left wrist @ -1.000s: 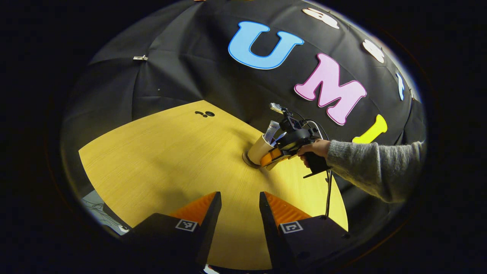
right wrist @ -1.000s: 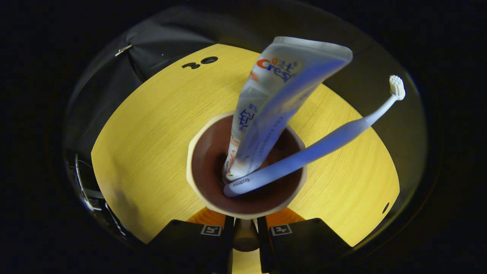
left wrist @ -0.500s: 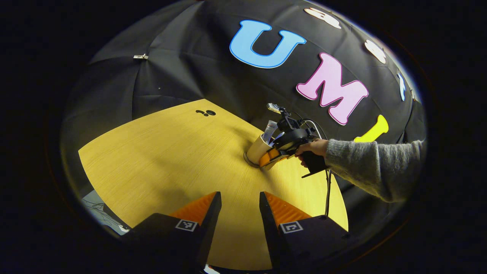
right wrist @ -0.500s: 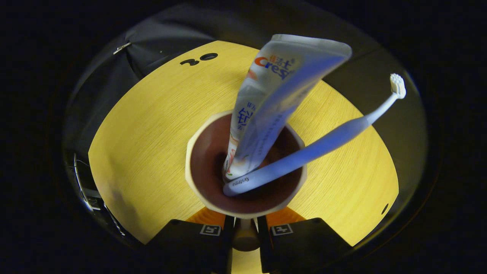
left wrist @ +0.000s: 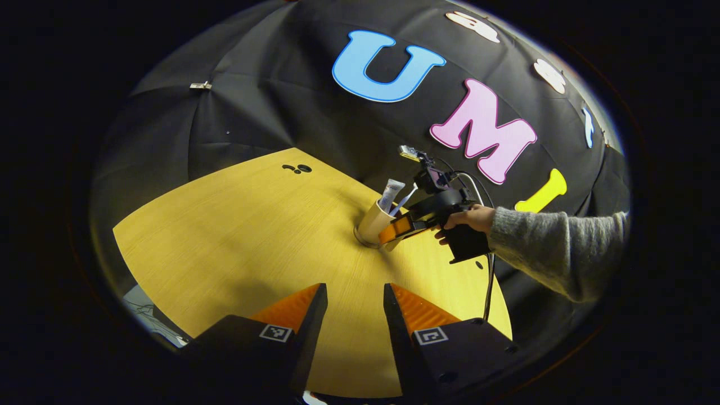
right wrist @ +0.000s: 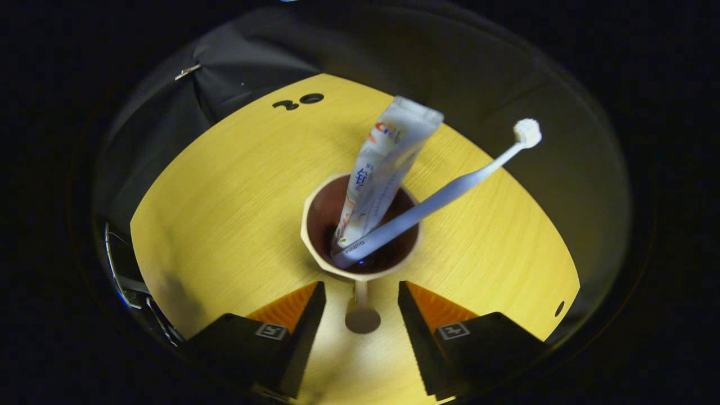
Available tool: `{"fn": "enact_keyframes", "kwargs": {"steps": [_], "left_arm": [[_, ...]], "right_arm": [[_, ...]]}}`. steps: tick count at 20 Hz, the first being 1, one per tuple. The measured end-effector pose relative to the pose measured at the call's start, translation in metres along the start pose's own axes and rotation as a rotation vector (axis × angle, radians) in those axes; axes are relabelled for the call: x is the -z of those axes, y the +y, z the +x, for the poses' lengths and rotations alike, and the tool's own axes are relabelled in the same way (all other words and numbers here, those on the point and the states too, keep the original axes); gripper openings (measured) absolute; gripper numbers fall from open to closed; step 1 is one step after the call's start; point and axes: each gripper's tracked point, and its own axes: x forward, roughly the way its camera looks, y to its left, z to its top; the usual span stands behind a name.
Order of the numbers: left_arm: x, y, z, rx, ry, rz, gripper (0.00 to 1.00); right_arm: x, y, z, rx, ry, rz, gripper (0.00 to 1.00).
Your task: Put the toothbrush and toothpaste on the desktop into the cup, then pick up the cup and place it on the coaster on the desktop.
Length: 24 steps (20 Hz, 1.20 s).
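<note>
Freed a moment ago, the cup (right wrist: 360,236) holding toothpaste (right wrist: 388,163) and toothbrush (right wrist: 444,197) stands on the coaster (left wrist: 363,243) near the desktop's (left wrist: 236,225) far edge; right gripper (right wrist: 360,306), jaws wide and empty, should retreat straight back, clear of the handle, while the left gripper (left wrist: 351,306) hangs part-open, empty.

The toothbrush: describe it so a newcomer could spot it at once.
Start at the yellow tabletop and find the cup just ahead of the right tongs. Two things stand in it: the toothbrush is the thin pale stick leaning right with a bristled head, unlike the flat printed toothpaste tube beside it.
</note>
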Motion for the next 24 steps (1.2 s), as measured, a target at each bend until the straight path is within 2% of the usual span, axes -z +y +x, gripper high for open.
{"fn": "enact_keyframes", "kwargs": {"steps": [1,4,5,6,7,9,10,11,12,18,19,20,24], "left_arm": [[-0.001,-0.003,0.000,0.013,-0.001,0.004,0.64],[-0.008,-0.014,0.001,0.057,-0.004,0.026,0.64],[-0.009,-0.017,0.001,0.073,-0.006,0.037,0.64],[-0.012,-0.021,-0.001,0.087,-0.009,0.049,0.73],[-0.015,-0.022,-0.001,0.095,-0.016,0.064,0.64],[-0.019,-0.028,-0.003,0.120,-0.026,0.084,0.64],[-0.020,-0.029,-0.005,0.128,-0.030,0.093,0.73],[-0.022,-0.032,-0.007,0.138,-0.034,0.102,0.64],[-0.024,-0.033,-0.006,0.144,-0.041,0.112,0.64],[-0.023,-0.059,-0.004,0.212,-0.041,0.200,0.75],[-0.023,-0.064,-0.003,0.224,-0.037,0.211,0.84],[-0.022,-0.071,-0.001,0.236,-0.033,0.219,0.75],[-0.024,-0.095,0.000,0.279,-0.024,0.247,0.76]], "right_arm": [[-0.002,-0.001,-0.009,0.015,-0.031,0.008,0.89],[-0.007,0.000,-0.042,0.039,-0.135,0.029,0.84],[-0.008,0.000,-0.055,0.051,-0.172,0.031,0.89],[-0.007,0.001,-0.067,0.058,-0.210,0.038,0.90],[-0.008,0.003,-0.083,0.059,-0.249,0.050,0.92],[-0.005,0.007,-0.112,0.065,-0.321,0.075,0.94],[-0.003,0.009,-0.125,0.069,-0.356,0.084,0.95],[0.002,0.010,-0.140,0.078,-0.389,0.094,0.95],[0.006,0.011,-0.155,0.089,-0.422,0.103,0.96],[0.043,0.014,-0.237,0.161,-0.587,0.138,0.98],[0.052,0.016,-0.251,0.164,-0.602,0.153,0.98],[0.060,0.017,-0.262,0.167,-0.616,0.170,0.98],[0.083,0.022,-0.297,0.176,-0.691,0.232,0.98]]}}
